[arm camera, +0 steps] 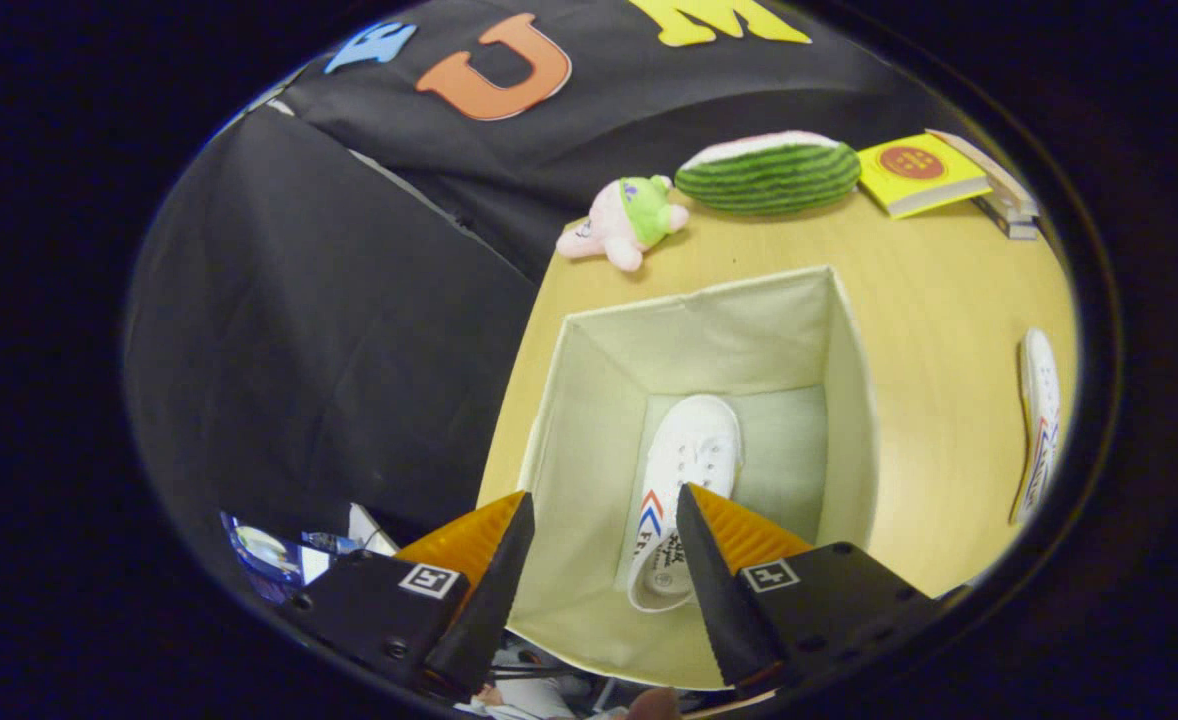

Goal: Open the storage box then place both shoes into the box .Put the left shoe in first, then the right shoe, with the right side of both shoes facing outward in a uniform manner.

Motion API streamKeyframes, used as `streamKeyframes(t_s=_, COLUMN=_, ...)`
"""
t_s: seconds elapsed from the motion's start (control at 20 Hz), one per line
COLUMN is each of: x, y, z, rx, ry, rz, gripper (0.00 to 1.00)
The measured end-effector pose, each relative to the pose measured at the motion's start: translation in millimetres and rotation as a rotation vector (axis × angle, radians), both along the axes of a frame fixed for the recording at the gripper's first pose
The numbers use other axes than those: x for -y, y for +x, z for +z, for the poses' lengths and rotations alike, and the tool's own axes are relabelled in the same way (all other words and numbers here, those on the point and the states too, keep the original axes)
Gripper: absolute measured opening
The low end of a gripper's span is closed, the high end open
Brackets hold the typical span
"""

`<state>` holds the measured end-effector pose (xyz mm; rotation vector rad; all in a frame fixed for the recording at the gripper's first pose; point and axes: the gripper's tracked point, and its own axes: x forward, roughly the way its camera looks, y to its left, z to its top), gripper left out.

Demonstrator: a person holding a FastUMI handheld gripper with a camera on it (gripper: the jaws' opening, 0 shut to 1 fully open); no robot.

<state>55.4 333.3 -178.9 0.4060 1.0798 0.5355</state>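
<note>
**One shoe boxed, one to fetch**

With the storage box [589, 400] standing open at the centre of the frame, the first half of the job looks done. One white shoe [684, 470] lies on the box floor, toe toward the far wall, heel near the tips of the tongs [604, 545]. Tongs are released: fingers spread apart above the near rim, nothing between them but the view down into the box. They touch neither shoe nor wall, as far as I can tell.

Step in hand, by my reading: left shoe placed, tongs free, second pick not yet begun. I cannot confirm which side of the boxed shoe faces outward.

Second shoe [1039, 430] lies on the table [929, 300] at the far right of the frame, well apart from the box, stripes showing.

Next move calls for swinging the tongs right, closing on that shoe, then lowering it into the free strip of floor right of the first, same way round.

Count:
- shoes: two (one in box, one on table)
- storage box: one
- plush toy [624, 222], upper centre: one
- watermelon cushion [767, 172], upper right: one
- yellow book [919, 172], upper right: one, with more books [1009, 205] stacked beside it, number unclear
</note>
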Motion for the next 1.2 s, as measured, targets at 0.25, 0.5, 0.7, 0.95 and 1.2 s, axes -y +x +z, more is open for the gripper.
streamKeyframes(t_s=0.25, x=54.1, y=-5.4, z=39.0, rx=0.144, ry=-0.087, rz=0.002, gripper=0.88)
streamKeyframes(t_s=0.5, x=154.3, y=6.8, z=64.1, rx=0.283, ry=-0.235, rz=-0.051, gripper=0.88)
streamKeyframes(t_s=0.7, x=247.4, y=13.9, z=63.4, rx=0.343, ry=-0.378, rz=-0.091, gripper=0.88)
streamKeyframes(t_s=0.95, x=352.7, y=11.9, z=10.2, rx=0.257, ry=-0.508, rz=-0.119, gripper=0.88)
streamKeyframes(t_s=1.2, x=412.8, y=5.0, z=-72.4, rx=0.120, ry=-0.556, rz=-0.083, gripper=0.88)
